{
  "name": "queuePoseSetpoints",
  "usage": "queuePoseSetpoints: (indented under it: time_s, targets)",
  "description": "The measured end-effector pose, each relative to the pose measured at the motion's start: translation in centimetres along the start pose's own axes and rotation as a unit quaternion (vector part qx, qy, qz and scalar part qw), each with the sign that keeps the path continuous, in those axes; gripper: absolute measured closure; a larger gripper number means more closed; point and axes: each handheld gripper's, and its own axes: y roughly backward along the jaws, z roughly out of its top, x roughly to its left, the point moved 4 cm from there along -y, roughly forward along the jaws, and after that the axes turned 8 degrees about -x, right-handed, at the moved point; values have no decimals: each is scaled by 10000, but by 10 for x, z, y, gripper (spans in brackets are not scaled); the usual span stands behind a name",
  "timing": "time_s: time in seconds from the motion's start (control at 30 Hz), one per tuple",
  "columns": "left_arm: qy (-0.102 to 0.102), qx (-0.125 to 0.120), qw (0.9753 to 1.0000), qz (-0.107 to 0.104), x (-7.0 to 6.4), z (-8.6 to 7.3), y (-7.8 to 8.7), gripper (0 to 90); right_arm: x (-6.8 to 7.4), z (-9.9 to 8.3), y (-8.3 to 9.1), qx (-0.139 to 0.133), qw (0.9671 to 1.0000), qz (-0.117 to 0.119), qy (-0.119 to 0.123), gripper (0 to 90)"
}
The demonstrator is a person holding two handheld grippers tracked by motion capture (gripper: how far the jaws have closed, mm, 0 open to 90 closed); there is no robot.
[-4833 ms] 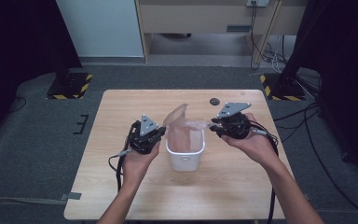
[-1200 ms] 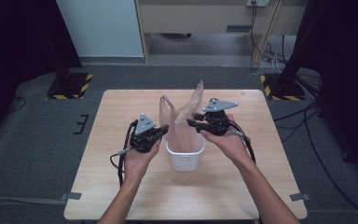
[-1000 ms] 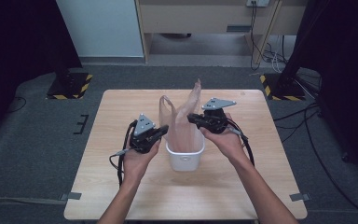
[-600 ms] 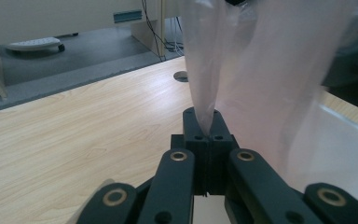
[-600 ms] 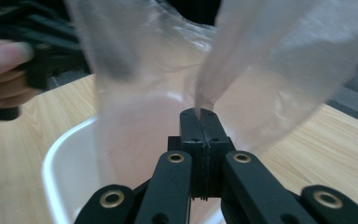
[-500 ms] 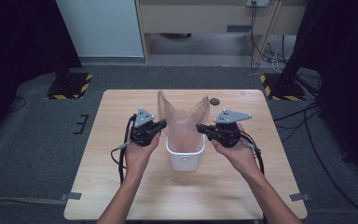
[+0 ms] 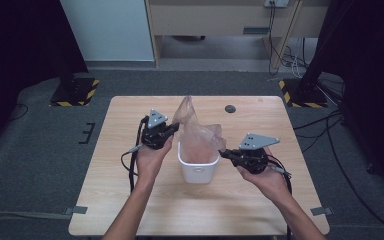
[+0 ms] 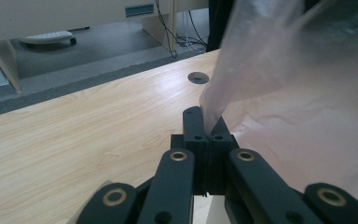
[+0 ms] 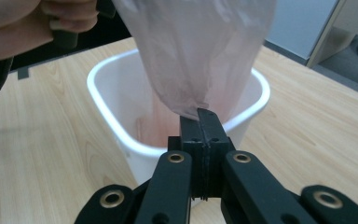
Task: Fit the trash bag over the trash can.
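High view: my left gripper (image 7: 174, 129) sits just left of centre, its jaws clamped on one edge of the thin pinkish bag (image 7: 196, 131). My right gripper (image 7: 223, 153), right of centre, is clenched on the opposite edge, so the bag hangs stretched between them. The bag's lower part drops into the white bin (image 7: 198, 167), which stands at the middle of the wooden table (image 7: 130, 205); a peak of film rises above the bin toward the upper centre. A small dark round hole (image 7: 230, 108) lies in the tabletop above and right of the bin, well apart from it.

Left gripper view: my closed jaws pinch the bag (image 8: 303, 93) at centre, and the film covers the right half of the frame.

Right gripper view: the bag (image 9: 196, 51) hangs over the bin (image 9: 107, 109); my left hand (image 9: 32, 23) shows at upper left
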Motion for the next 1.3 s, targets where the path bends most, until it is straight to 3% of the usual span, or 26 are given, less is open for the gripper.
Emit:
queuePoseSetpoints:
  time_s: [0.27, 0.43, 0.73, 0.9, 1.3]
  targets:
    - [-58, 12, 10000, -38, 1, -3, -2, 900, 9, -15, 3, 143, 9997, 172, 92, 900]
    - [-54, 72, 9999, 44, 5, -11, -5, 900, 11, -18, 3, 182, 9995, 234, 146, 900]
    - [147, 98, 9998, -74, 5, -26, -11, 891, 17, -27, 3, 482, 9976, 342, 368, 900]
    - [152, 83, 9998, -76, 4, -29, -14, 872, 17, -30, 0, 596, 9968, 314, 436, 900]
    - [330, 165, 9992, -176, 7, -36, -19, 900, 16, -42, -6, 849, 9948, 365, 425, 900]
